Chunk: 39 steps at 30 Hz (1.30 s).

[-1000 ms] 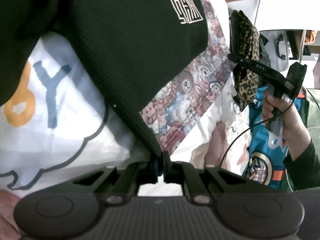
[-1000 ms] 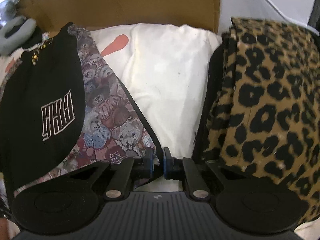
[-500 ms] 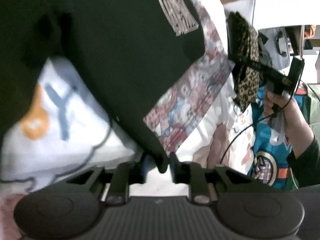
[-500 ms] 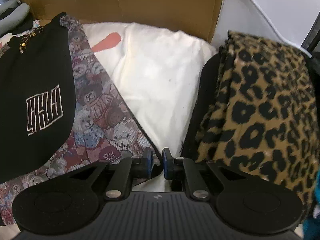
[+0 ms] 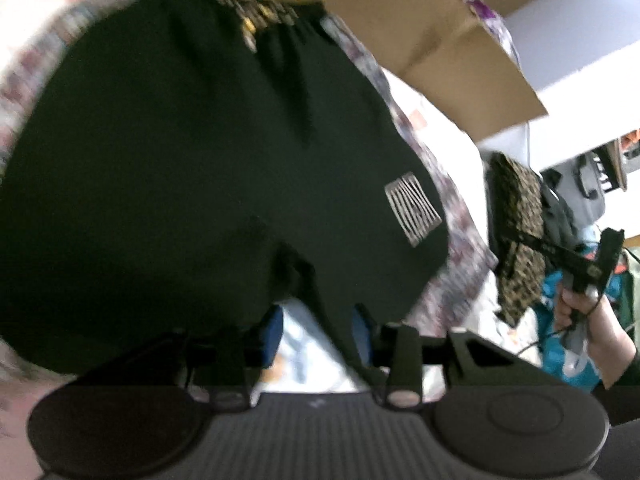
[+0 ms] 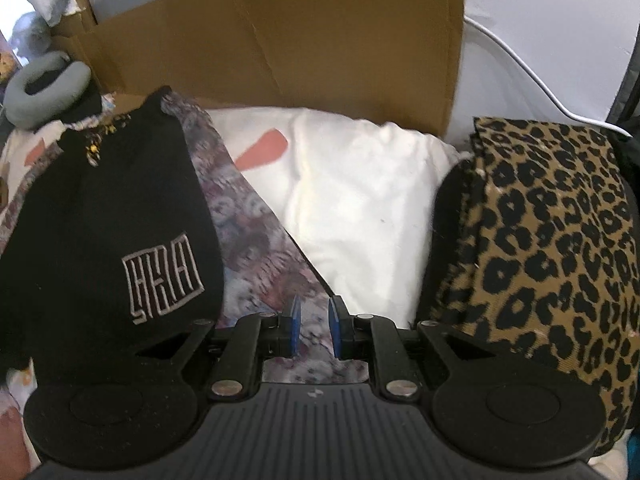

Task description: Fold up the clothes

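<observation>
Black knit, and no longer clamped. Had the left gripper [image 5: 318, 332] pinched tight on the near hem of the black garment [image 5: 200, 152] a second ago. Now shows those jaws parted roughly a third of the way, having just been opening. Leaves a drooping fold of that hem between them, close to the right-hand pad but, as far as the blur allows, not squeezed.

Finds the right gripper [image 6: 314, 330] eased as well, from nearly closed to a narrow gap, having just been opening. Grips nothing there; shows only the bear-print cloth [image 6: 260, 240] behind the gap.

Reads as the end of one fold: laid down, let go, both tools freed. Probably calls next for a fresh pinch for another fold, or for a different piece.

Lies spread on the bear-print cloth, over its left edge in the right wrist view, and leaves a strip of that cloth bare along the right edge. Sits near the white cloth [image 6: 360, 200] beyond that strip, and well apart from the leopard-print garment [image 6: 552, 240] at the far right.

Runs lengthwise away from the grippers. Points its narrow gathered end, with a gold-coloured detail, toward the cardboard box [image 6: 300, 40] at the back. Turns the broad end with the pale stitched logo [image 6: 164, 276] toward the tools. Leans slightly, far end to the right of near end, in the right wrist view.
</observation>
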Tool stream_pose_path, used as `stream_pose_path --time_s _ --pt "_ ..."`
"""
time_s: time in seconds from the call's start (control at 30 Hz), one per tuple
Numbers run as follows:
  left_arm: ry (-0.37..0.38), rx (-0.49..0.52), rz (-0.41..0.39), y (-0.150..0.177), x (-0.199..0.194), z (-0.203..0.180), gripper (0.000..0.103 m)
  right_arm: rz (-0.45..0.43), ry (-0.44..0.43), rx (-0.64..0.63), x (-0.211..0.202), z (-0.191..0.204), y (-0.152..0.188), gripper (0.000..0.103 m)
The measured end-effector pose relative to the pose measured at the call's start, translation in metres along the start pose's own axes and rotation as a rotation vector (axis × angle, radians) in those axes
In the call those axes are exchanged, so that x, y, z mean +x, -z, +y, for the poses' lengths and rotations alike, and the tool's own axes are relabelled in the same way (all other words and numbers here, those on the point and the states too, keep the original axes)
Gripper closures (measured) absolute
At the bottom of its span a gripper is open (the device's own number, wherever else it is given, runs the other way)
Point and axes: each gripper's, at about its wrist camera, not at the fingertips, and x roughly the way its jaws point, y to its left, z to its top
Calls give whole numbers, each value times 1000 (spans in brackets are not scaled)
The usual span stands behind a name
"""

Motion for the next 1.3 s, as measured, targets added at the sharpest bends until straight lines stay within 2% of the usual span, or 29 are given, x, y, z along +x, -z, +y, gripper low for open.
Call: stream_pose_path --time_s 0.13,0.3,0.6,0.7,0.83,0.97,1.07,1.2,1.3 --pt "-101 19 -78 -17 -51 23 63 -17 -34 53 3 7 -5 88" --pt "-209 0 -135 -24 -98 51 62 -31 -85 42 3 26 -10 87" --pt "-324 -93 -190 12 -141 89 59 -16 -152 41 2 60 -19 83" --pt "-323 -130 -197 32 -152 95 59 5 -180 13 -2 79 -21 82" --pt "-325 -157 -206 58 -155 100 52 18 -217 -44 -13 108 -23 80" --pt "-309 -175 -206 88 -142 101 50 27 -251 -89 -23 134 -21 66" --pt "-279 -162 -202 108 -124 98 50 21 -293 -125 -26 152 -14 60" --pt "-212 -123 -202 126 -97 90 50 42 -340 -97 -22 165 -2 60" --pt "-143 -129 -204 136 -76 89 47 83 -351 -130 -22 180 2 60"
